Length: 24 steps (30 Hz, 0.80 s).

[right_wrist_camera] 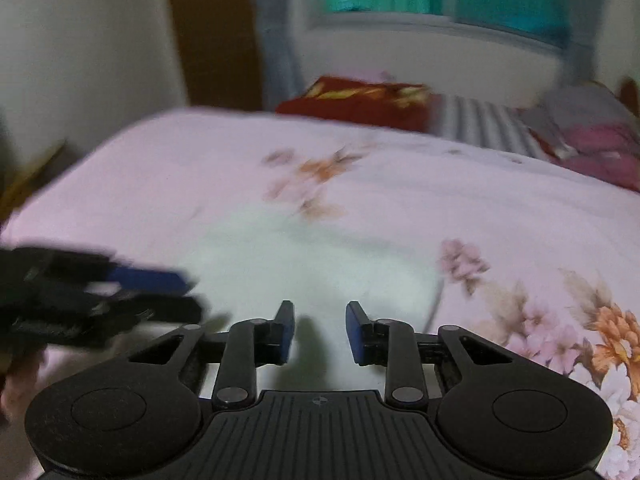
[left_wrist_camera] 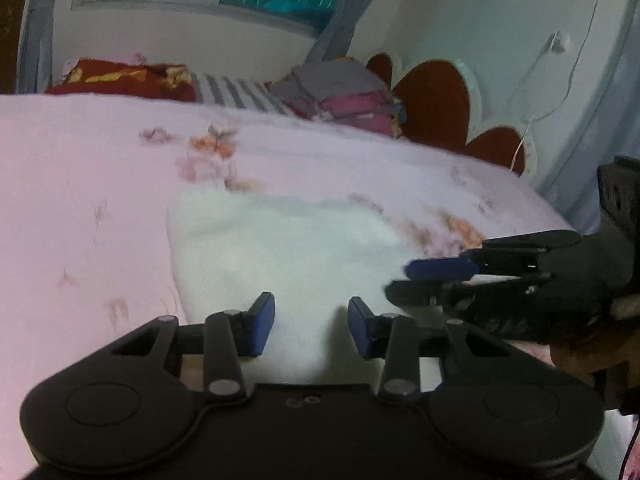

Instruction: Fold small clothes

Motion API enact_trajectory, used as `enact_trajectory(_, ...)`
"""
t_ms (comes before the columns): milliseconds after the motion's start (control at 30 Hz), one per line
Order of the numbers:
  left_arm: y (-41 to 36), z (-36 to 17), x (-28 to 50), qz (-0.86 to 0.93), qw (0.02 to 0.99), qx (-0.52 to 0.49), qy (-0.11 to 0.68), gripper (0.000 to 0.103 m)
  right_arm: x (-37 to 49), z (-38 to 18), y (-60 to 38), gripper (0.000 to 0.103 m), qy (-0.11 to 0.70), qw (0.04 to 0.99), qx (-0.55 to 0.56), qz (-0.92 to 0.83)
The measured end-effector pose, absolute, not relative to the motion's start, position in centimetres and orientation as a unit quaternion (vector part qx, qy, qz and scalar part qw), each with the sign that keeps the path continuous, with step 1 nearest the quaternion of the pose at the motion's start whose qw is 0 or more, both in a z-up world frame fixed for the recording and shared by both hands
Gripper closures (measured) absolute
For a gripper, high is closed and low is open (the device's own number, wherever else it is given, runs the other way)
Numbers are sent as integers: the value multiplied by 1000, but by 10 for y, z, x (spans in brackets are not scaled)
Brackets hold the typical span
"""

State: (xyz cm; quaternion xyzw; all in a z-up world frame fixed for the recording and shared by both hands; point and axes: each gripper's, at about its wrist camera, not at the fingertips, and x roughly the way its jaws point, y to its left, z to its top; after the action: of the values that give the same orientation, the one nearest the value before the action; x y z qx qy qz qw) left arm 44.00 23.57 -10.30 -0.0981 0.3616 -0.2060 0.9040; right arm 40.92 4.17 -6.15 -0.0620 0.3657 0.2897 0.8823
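Now both the left tongs [left_wrist_camera: 311,330] and right tongs [right_wrist_camera: 320,332] hover wide, empty, over the white garment [left_wrist_camera: 288,252] on the bed [left_wrist_camera: 80,200], so a shallow pinch might snag the sheet too.

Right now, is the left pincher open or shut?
Open. In the left wrist view the left gripper shows a wide gap between its blue pads, with only the white cloth showing through, nothing pinched.

No legible text, labels, brands or numbers showed in either wrist view; motion blur smeared most fine detail.
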Motion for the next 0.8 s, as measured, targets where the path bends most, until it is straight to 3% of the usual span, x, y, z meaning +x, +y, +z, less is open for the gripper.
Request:
enact_trajectory(67, 232, -104, 435, -195, 906, -99, 361, 65, 404, -80, 48, 74, 377, 882, -121, 255)
enact_trajectory(800, 204, -89, 292, -120, 917, -77, 372, 65, 268, -71, -22, 74, 396, 877, -35, 269)
